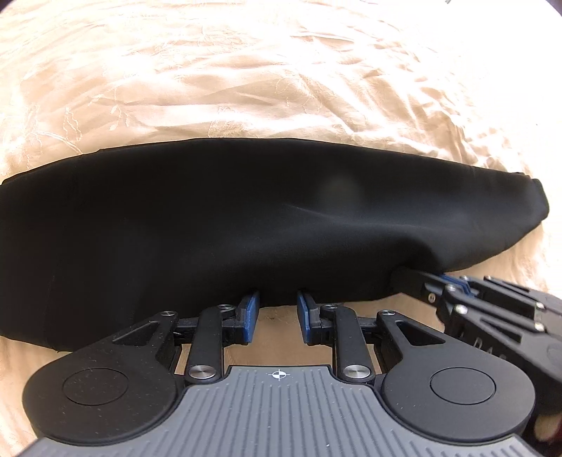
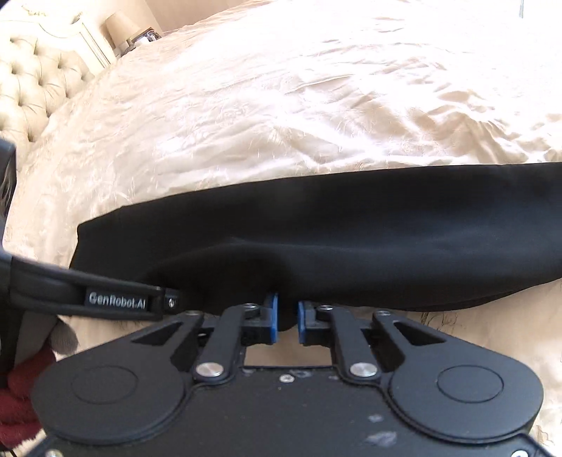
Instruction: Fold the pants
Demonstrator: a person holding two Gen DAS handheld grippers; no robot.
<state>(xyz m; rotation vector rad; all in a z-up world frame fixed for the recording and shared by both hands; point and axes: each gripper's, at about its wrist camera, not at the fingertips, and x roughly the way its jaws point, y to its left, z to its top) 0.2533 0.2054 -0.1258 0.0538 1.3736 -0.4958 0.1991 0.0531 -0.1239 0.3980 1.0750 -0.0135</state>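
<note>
I have the black, smooth-woven pants lying as a long folded band across the cream embroidered satin bedspread, near edge towards me at 6 o'clock in both wrist views.

My main worry is the slippery spread: if I lift or drag that edge, I judge the cloth could slide and the lower layers could shear apart, spoiling the fold.

The left gripper stands released, blue pads apart with the pants' edge just at their tips, not pinched. The right gripper is narrowly parted around a small bulge of black cloth; I cannot tell whether it truly bites. From the left view it enters at 4 o'clock and raises a ridge in the fabric.

The two tools sit just beside each other, so I reckon they may knock together if I swing either one.

At 10 o'clock in the right view are the tufted cream headboard and a small shaded lamp, well apart from the work.
</note>
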